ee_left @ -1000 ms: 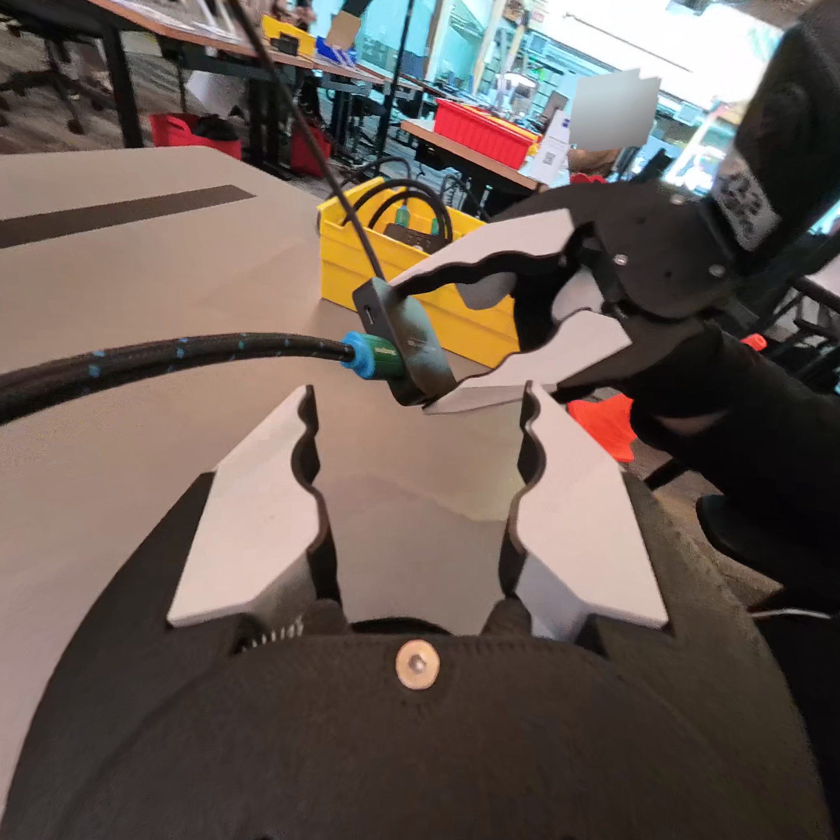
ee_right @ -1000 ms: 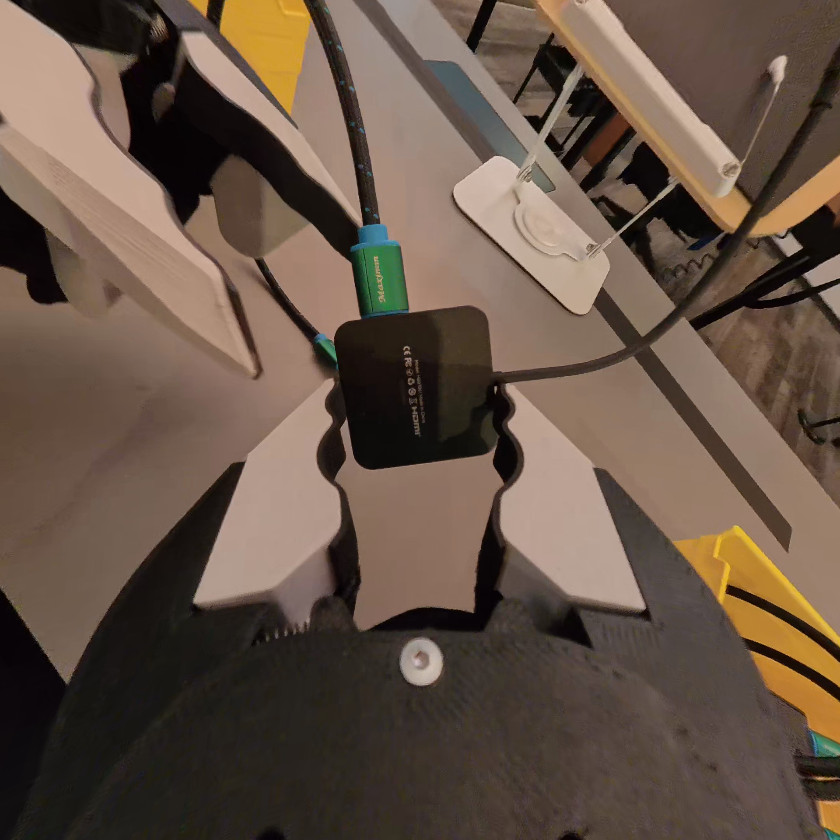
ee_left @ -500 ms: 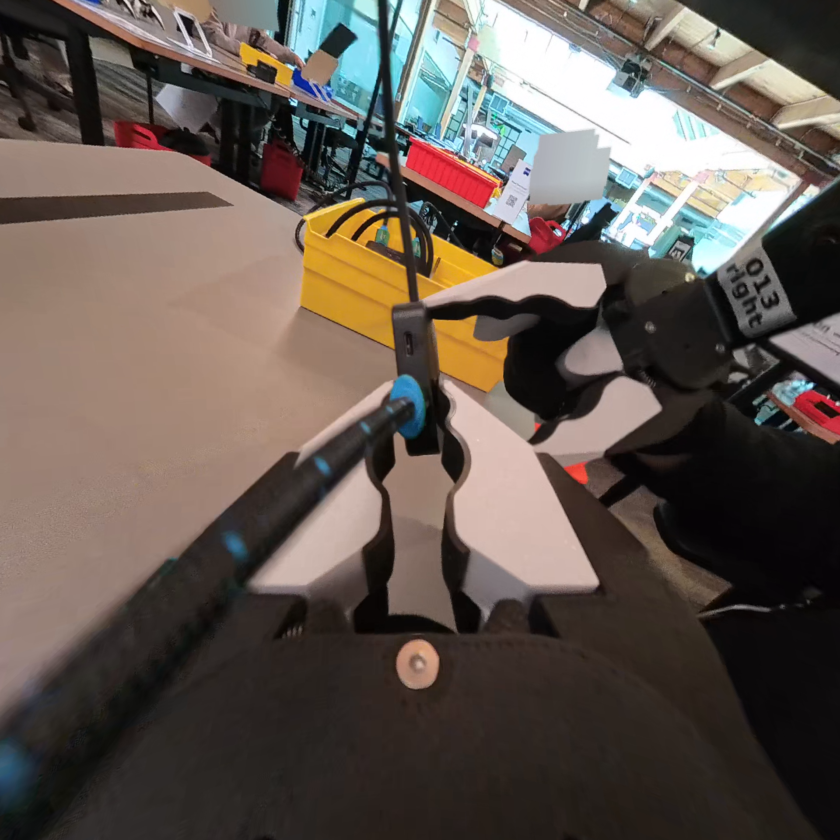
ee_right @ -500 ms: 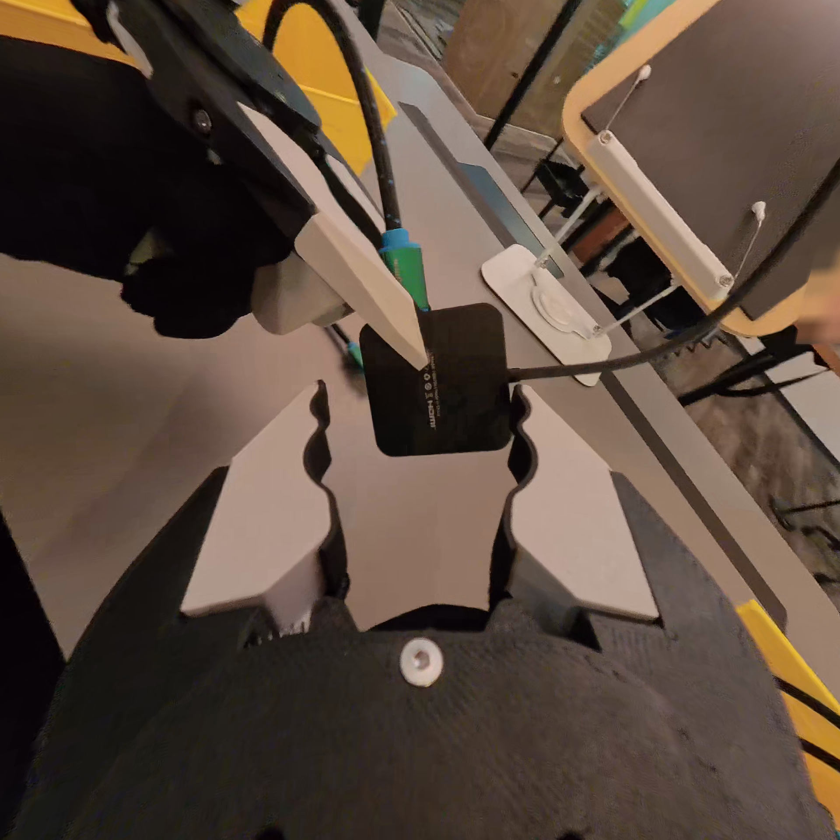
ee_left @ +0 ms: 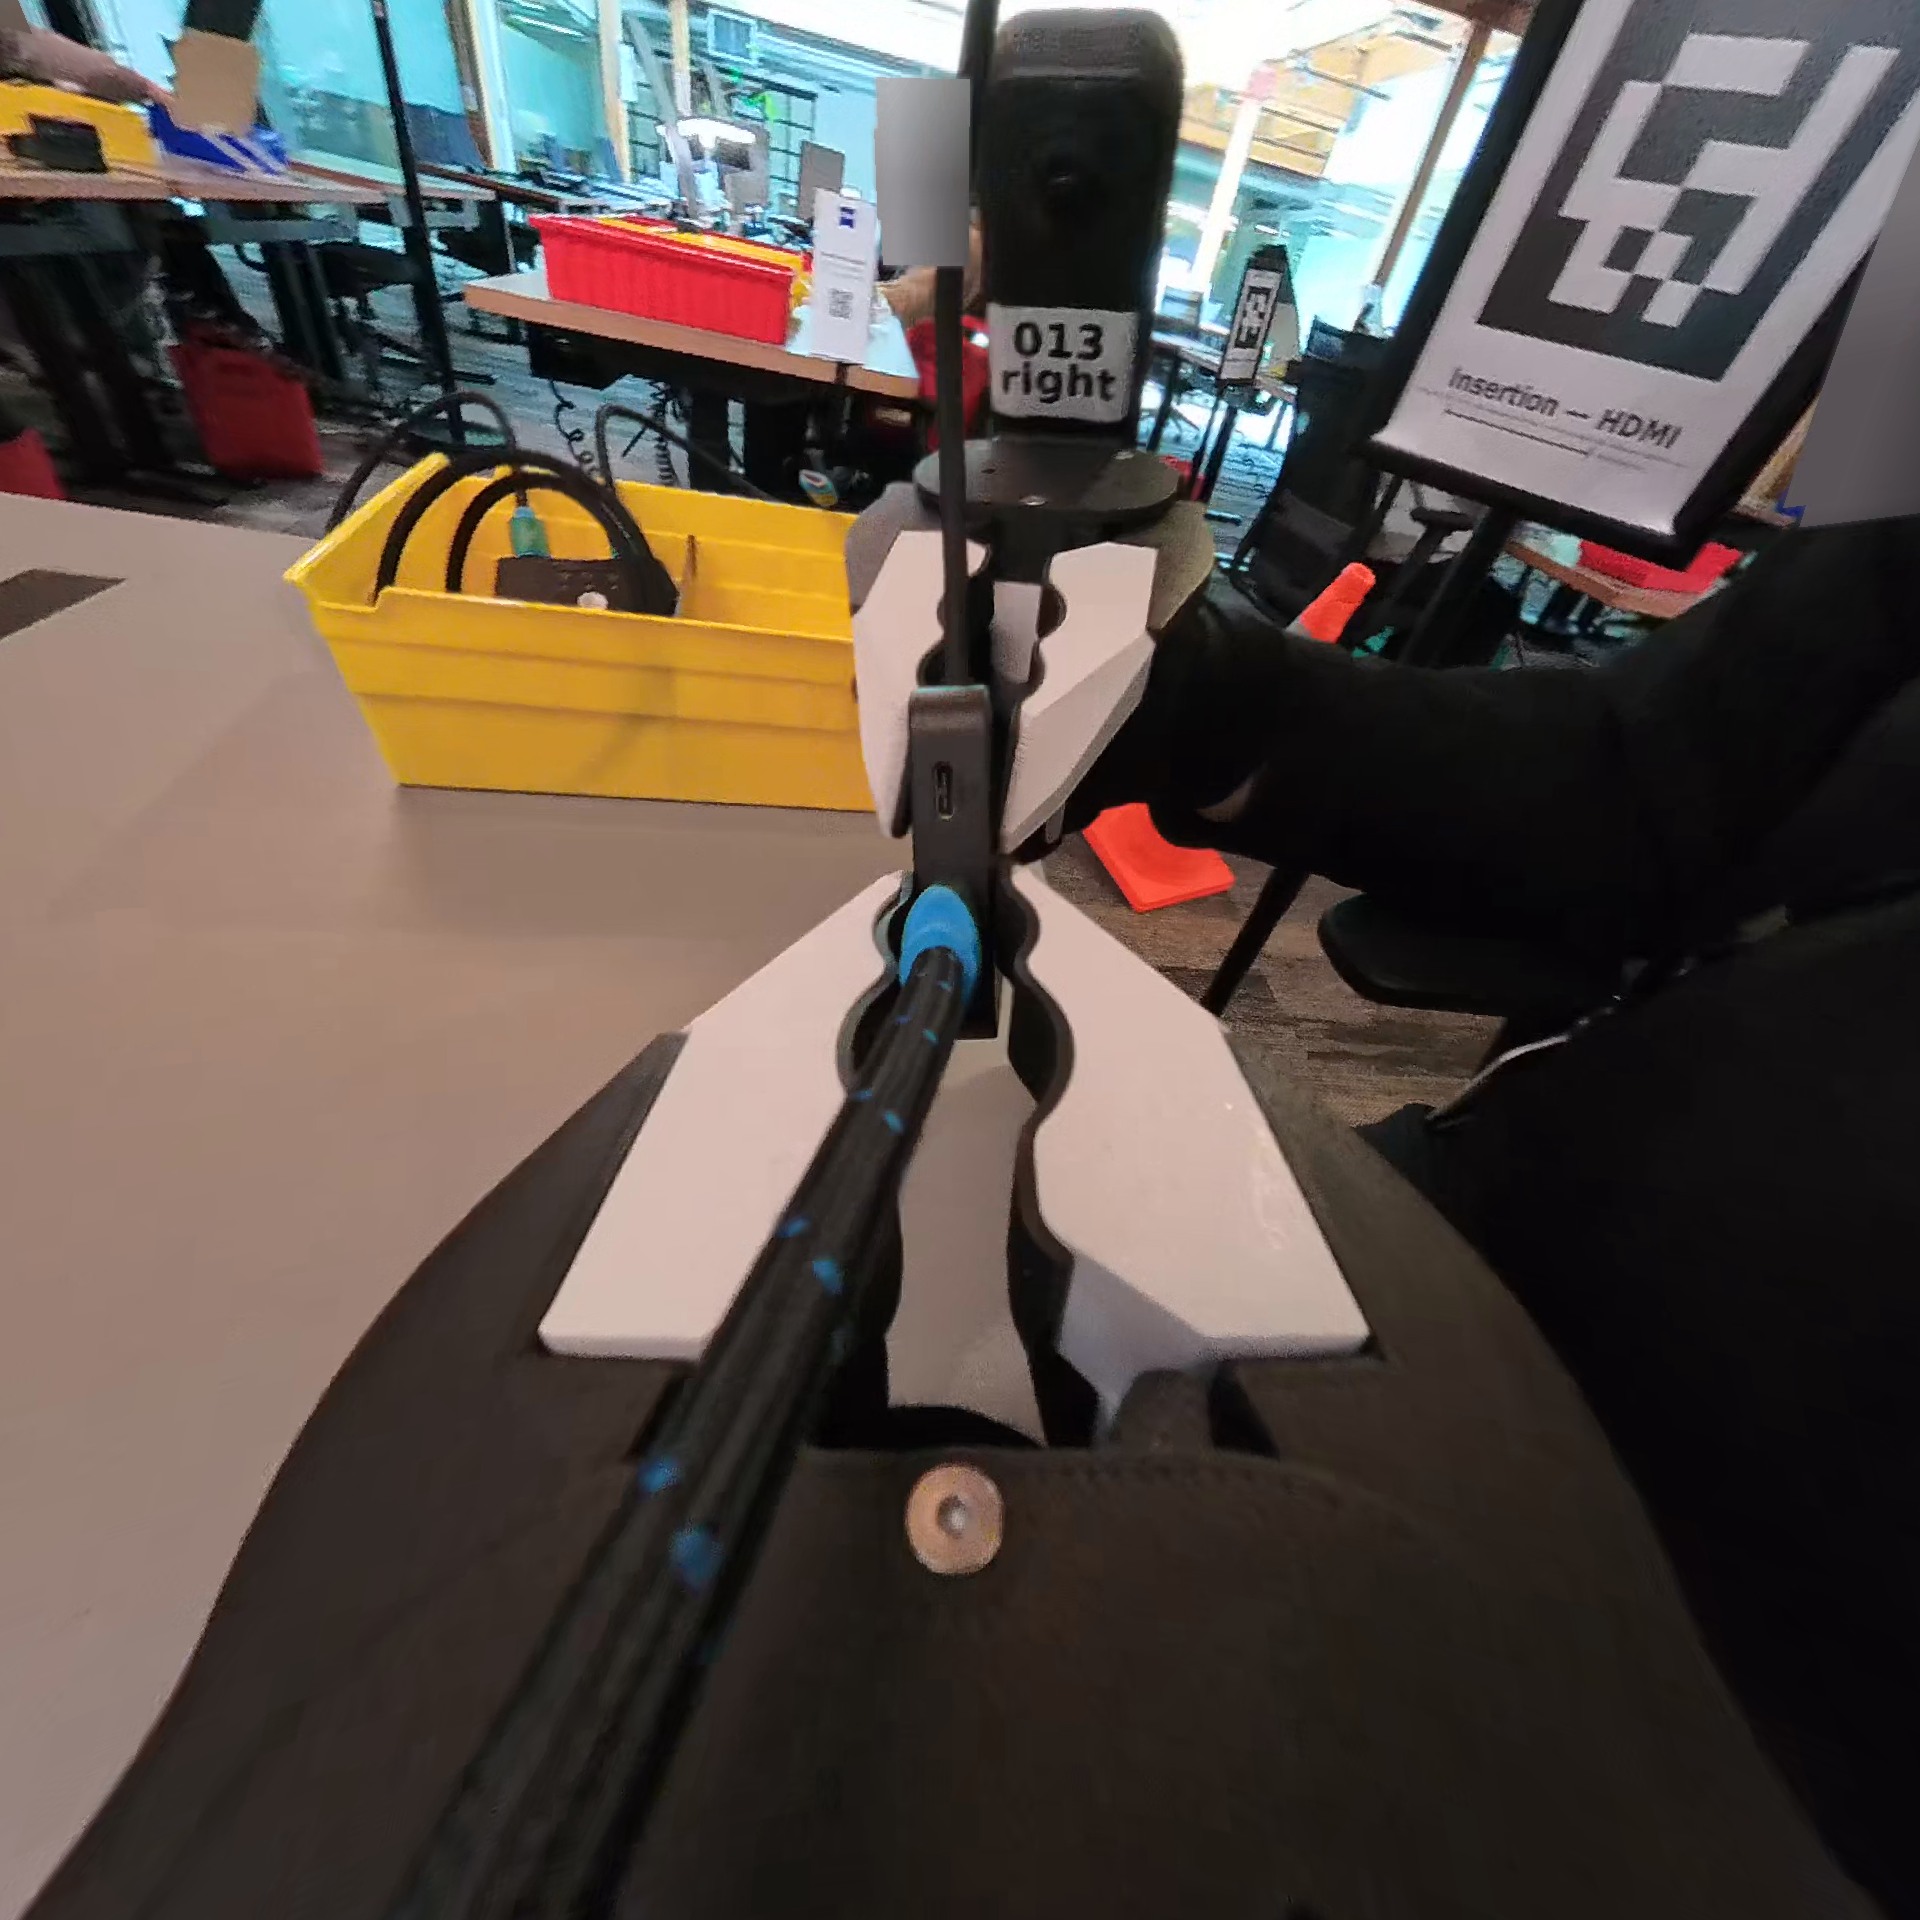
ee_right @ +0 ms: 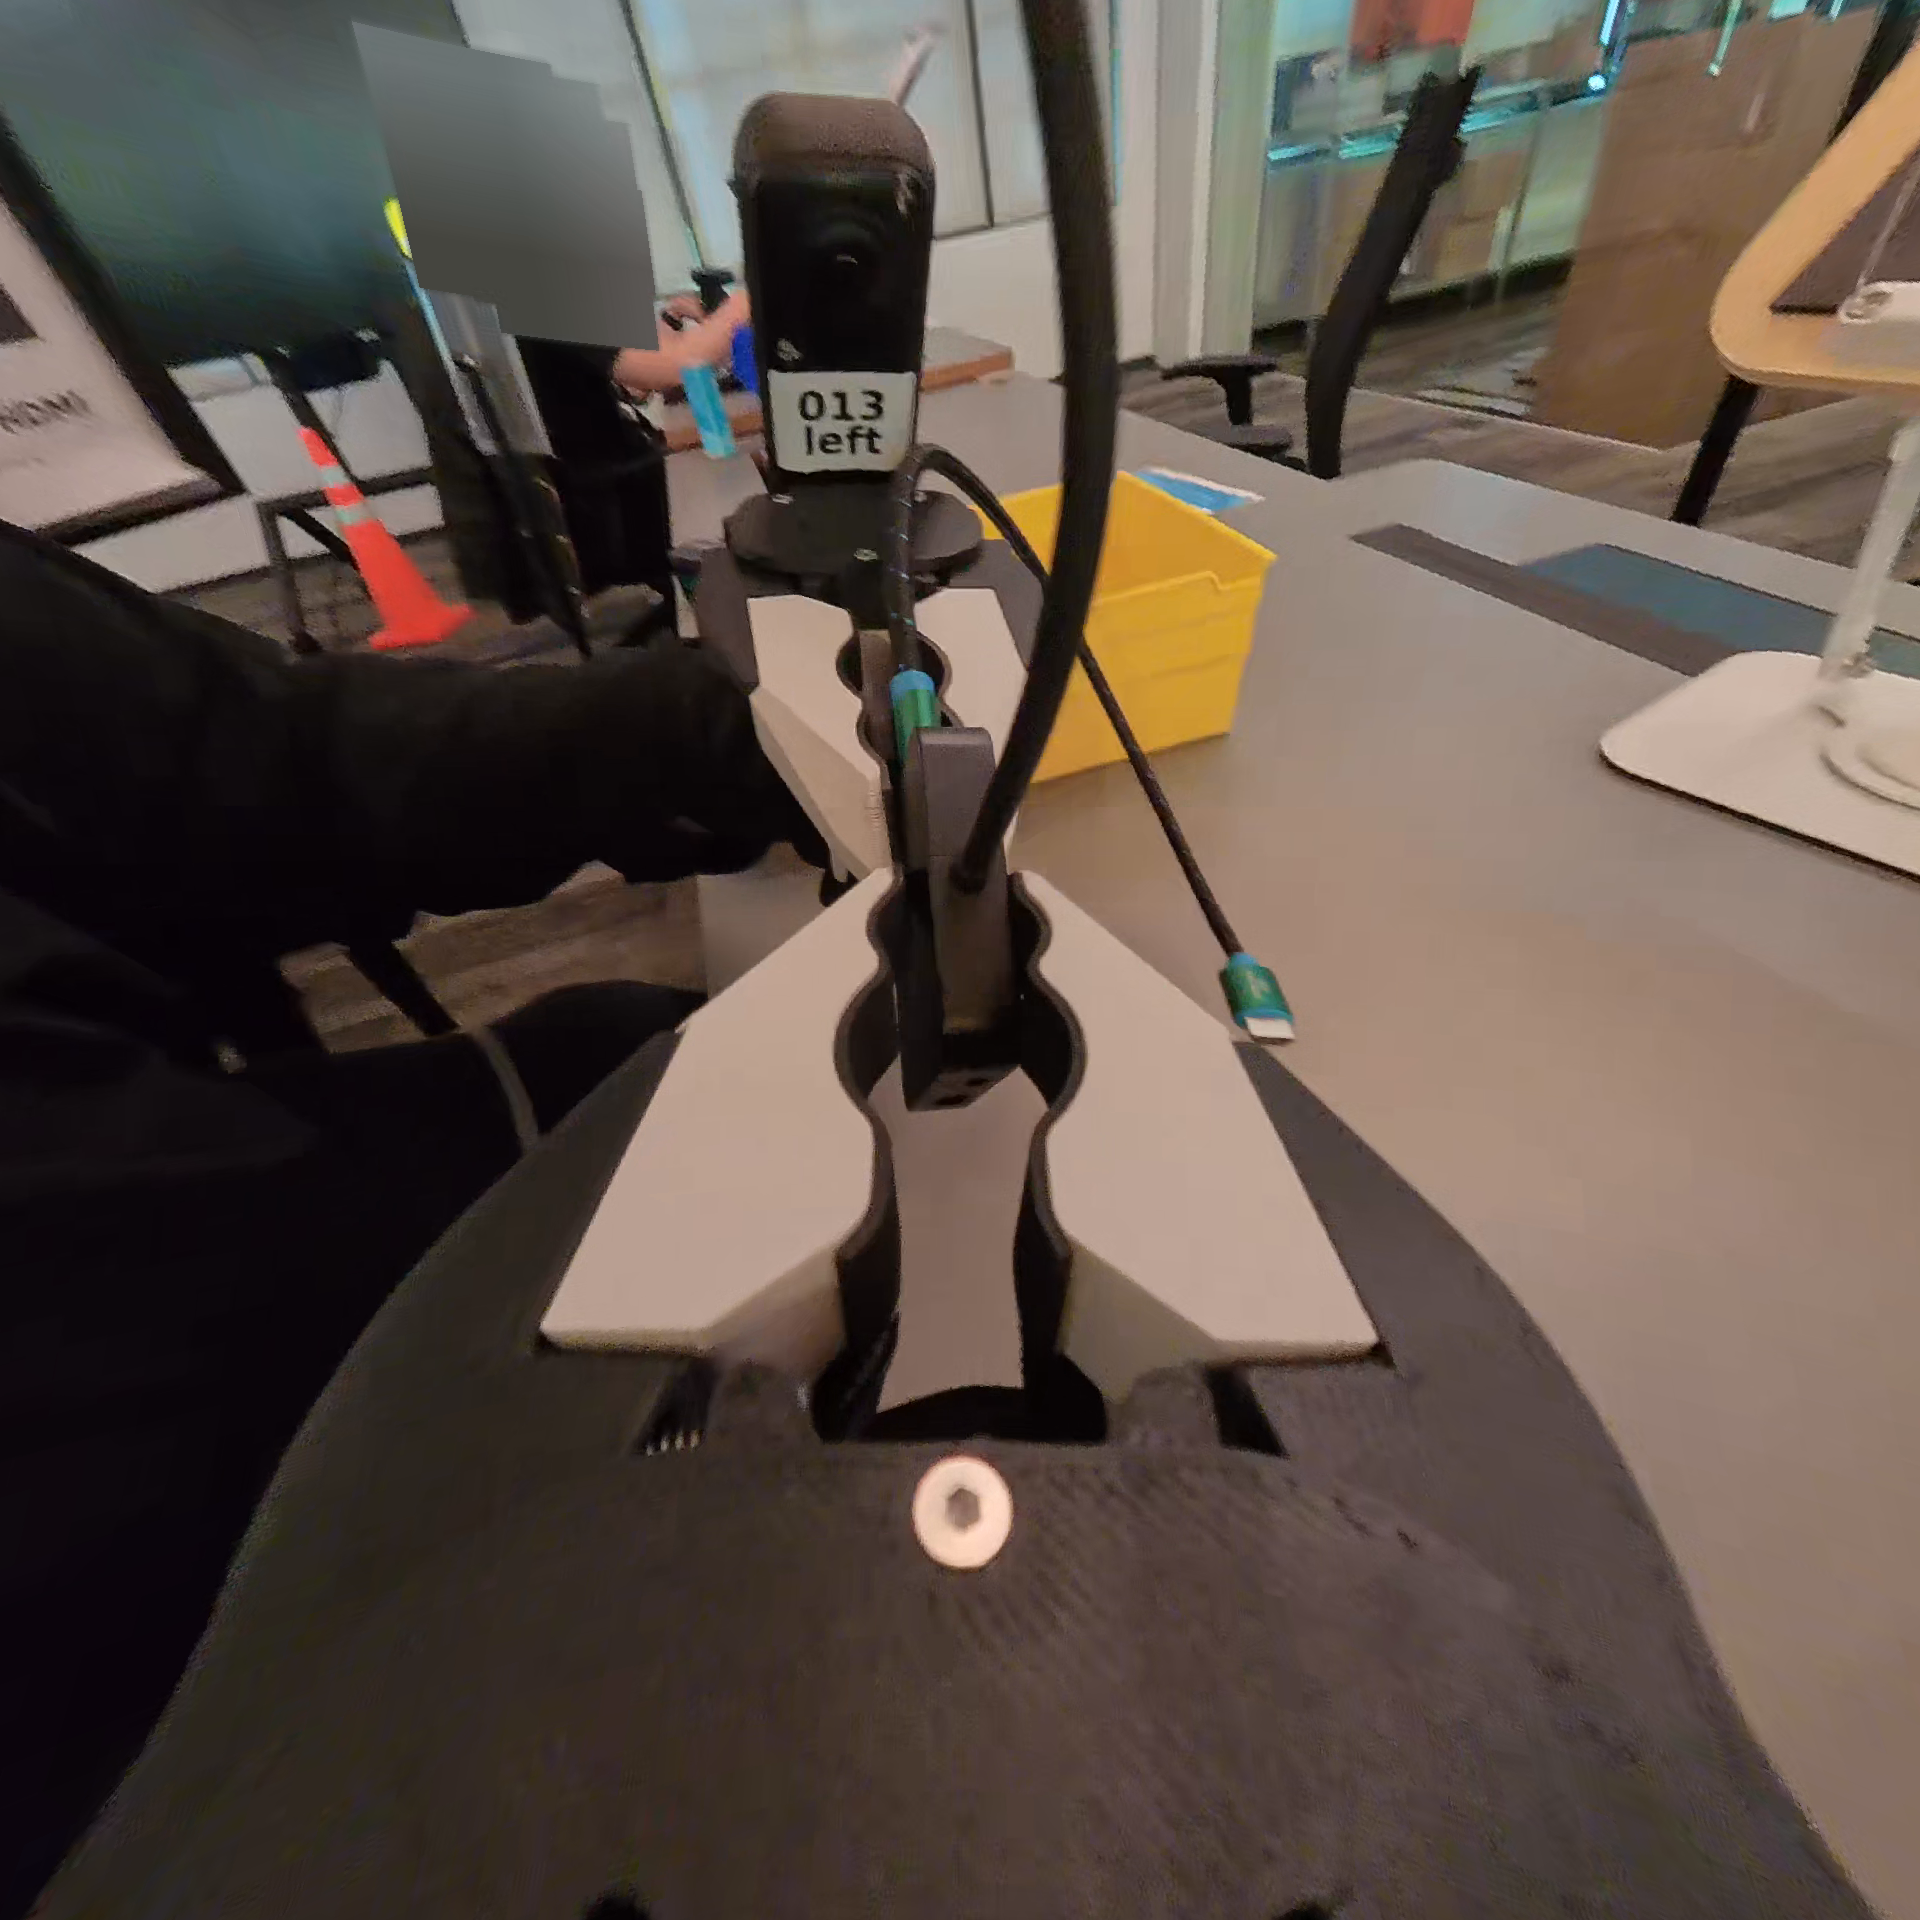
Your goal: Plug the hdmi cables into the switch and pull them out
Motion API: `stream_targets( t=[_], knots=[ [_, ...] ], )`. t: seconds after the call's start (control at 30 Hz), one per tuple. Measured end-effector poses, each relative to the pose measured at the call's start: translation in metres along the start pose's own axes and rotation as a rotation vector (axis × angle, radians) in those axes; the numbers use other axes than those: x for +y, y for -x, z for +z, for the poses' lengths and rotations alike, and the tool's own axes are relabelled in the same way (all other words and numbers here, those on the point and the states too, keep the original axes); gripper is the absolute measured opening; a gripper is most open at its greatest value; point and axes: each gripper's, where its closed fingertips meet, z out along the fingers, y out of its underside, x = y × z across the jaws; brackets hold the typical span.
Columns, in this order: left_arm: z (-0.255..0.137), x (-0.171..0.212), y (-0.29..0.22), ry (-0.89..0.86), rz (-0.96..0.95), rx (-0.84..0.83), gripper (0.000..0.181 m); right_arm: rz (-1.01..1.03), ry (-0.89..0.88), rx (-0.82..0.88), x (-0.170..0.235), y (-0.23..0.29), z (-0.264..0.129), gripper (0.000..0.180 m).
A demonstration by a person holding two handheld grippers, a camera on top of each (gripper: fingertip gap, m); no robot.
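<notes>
1. The black HDMI switch [ee_right: 951, 935] hung edge-on above the grey table [ee_left: 312, 1039], pinched between two facing tools.
2. The right gripper [ee_right: 951, 914] was clamped narrow on the switch body; the left gripper [ee_left: 951, 935] was closed on the green-and-blue HDMI plug [ee_right: 912, 701] seated in it.
3. A clean pull would likely need a straight draw along the port axis, with the switch held steady.
4. A second plug [ee_right: 1257, 997] lay free on the table, near a yellow bin [ee_left: 582, 675].
5. White labels marked both cameras; a coded placard [ee_left: 1662, 208] stood behind.

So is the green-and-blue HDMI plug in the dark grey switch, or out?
In. The green-and-blue HDMI plug meets the edge of the dark grey switch with no metal tip showing; the left gripper is shut on it.
</notes>
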Motion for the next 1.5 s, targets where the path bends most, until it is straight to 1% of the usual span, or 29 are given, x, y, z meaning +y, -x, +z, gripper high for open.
stream_targets(
  t=[0.1, 0.3, 0.37, 0.47, 0.53, 0.57, 0.67, 0.83, 0.97, 1.03, 1.13, 1.23, 1.33, 1.5],
  knots=[
    [-0.001, -0.010, -0.005, -0.034, -0.012, 0.034, 0.012, 0.021, -0.061, -0.035, -0.011, 0.007, -0.002, 0.011],
    [0.000, -0.019, 0.000, -0.092, -0.072, 0.009, 0.019, -0.018, -0.109, 0.036, -0.027, 0.006, -0.006, 0.011],
    [-0.001, -0.019, 0.001, -0.087, -0.094, 0.008, 0.022, -0.003, -0.157, 0.048, -0.037, 0.005, -0.012, 0.010],
    [0.002, -0.012, -0.001, -0.042, -0.149, 0.037, 0.046, 0.009, -0.220, 0.108, -0.050, -0.006, -0.027, 0.010],
    [0.006, -0.005, -0.001, -0.004, -0.153, 0.028, 0.052, -0.011, -0.245, 0.155, -0.060, -0.011, -0.037, 0.010],
    [0.007, -0.003, -0.002, 0.005, -0.154, 0.029, 0.052, -0.022, -0.257, 0.178, -0.066, -0.014, -0.044, 0.010],
    [0.012, 0.003, -0.006, 0.036, -0.156, 0.047, 0.049, -0.076, -0.297, 0.269, -0.089, -0.023, -0.073, 0.010],
    [0.019, 0.007, -0.020, 0.086, -0.107, 0.085, 0.046, -0.199, -0.353, 0.444, -0.136, -0.036, -0.143, 0.011],
    [0.023, 0.017, -0.020, 0.134, -0.083, 0.070, 0.045, -0.273, -0.343, 0.606, -0.165, -0.046, -0.206, 0.010],
    [0.024, 0.019, -0.019, 0.138, -0.088, 0.069, 0.045, -0.280, -0.318, 0.685, -0.172, -0.051, -0.235, 0.010],
    [0.024, 0.021, -0.016, 0.138, -0.094, 0.063, 0.044, -0.261, -0.277, 0.780, -0.170, -0.060, -0.270, 0.010],
    [0.026, 0.025, -0.015, 0.147, -0.098, 0.061, 0.043, -0.215, -0.234, 0.858, -0.151, -0.078, -0.294, 0.010],
    [0.027, 0.029, -0.015, 0.160, -0.098, 0.059, 0.042, -0.122, -0.210, 0.893, -0.125, -0.099, -0.305, 0.010],
    [0.026, 0.029, -0.014, 0.162, -0.098, 0.053, 0.042, 0.054, -0.168, 0.896, -0.088, -0.132, -0.308, 0.010]
  ],
)
